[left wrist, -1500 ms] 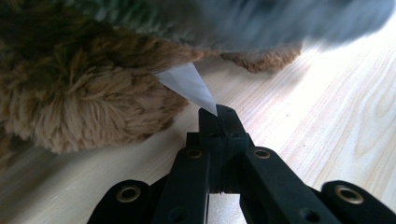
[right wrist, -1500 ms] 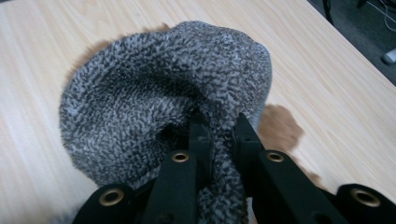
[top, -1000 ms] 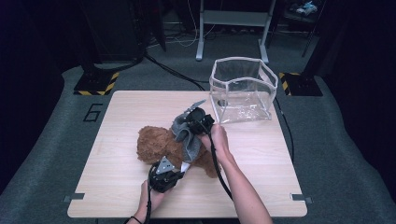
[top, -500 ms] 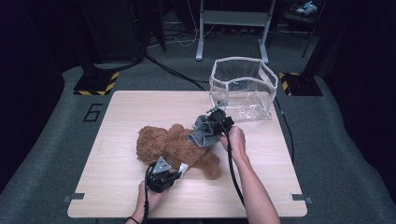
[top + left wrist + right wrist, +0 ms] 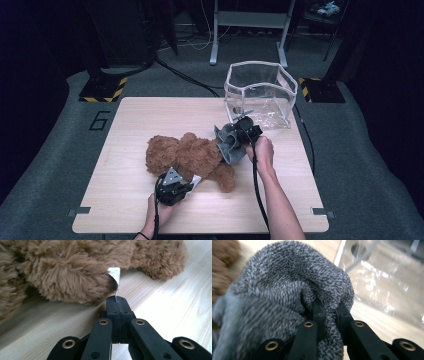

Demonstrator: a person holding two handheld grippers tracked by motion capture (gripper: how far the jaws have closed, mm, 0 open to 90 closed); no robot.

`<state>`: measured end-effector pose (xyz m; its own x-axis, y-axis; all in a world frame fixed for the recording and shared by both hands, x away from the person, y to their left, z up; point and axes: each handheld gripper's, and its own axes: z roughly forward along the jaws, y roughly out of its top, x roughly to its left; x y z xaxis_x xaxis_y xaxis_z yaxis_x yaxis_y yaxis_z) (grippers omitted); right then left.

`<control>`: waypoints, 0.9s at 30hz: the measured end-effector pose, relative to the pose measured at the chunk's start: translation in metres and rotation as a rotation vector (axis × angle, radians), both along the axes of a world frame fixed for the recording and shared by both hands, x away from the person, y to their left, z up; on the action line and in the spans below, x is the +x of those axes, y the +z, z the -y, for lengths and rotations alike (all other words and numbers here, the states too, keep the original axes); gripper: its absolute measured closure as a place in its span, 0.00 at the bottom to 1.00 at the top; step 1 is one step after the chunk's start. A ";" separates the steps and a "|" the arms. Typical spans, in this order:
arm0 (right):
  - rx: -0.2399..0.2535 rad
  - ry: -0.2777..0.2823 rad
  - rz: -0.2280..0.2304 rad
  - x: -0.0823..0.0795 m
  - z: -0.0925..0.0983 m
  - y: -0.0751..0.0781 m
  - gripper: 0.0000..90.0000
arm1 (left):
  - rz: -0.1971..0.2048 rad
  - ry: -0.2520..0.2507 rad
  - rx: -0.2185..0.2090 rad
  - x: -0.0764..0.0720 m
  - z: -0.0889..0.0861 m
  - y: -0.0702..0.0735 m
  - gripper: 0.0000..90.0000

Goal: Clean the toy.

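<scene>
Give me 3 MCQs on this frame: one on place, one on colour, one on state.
1. Where does the clear plastic bin stand?
A. the table's far right corner
B. the near left corner
C. on the floor

2. What colour is the knit garment in the right gripper?
A. red
B. mottled grey
C. yellow

3. What is the left gripper doing?
A. hanging open above the table
B. clamping the bin's rim
C. pinching the white tag of the brown teddy bear

Answers:
1 A: the high view puts the bin at the far right of the wooden table.
2 B: the right gripper view shows grey knit bunched around the jaws.
3 C: the left gripper view shows the jaws shut with the tag's edge between them.
</scene>
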<state>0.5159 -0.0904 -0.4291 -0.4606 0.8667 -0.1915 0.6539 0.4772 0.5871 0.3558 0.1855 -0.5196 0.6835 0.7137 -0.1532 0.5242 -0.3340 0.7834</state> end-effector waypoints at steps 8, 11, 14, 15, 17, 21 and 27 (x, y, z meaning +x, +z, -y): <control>0.132 0.063 0.039 -0.024 0.001 0.023 0.92 | 0.011 0.034 0.001 0.004 0.000 0.001 1.00; 0.182 0.149 0.081 -0.041 -0.015 0.048 0.92 | 0.007 0.056 0.002 0.008 0.001 0.001 1.00; 0.204 0.224 0.122 -0.054 -0.036 0.069 0.92 | 0.004 0.051 0.010 0.010 0.004 0.001 1.00; 0.216 0.243 0.126 -0.060 -0.047 0.078 0.92 | 0.003 0.050 0.010 0.010 0.004 0.001 1.00; 0.223 0.301 0.147 -0.066 -0.063 0.088 0.91 | 0.005 0.054 0.007 0.010 0.004 0.001 1.00; 0.263 0.413 0.149 -0.075 -0.106 0.098 0.91 | 0.011 0.045 0.001 0.009 0.002 0.001 1.00; 0.223 0.533 0.083 -0.077 -0.160 0.074 0.91 | -0.004 0.064 -0.037 0.006 0.001 0.001 1.00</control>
<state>0.4389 0.0701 -0.3552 -0.8356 0.5427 -0.0851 0.3049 0.5871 0.7499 0.3619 0.1847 -0.5188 0.6358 0.7499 -0.1829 0.5469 -0.2704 0.7923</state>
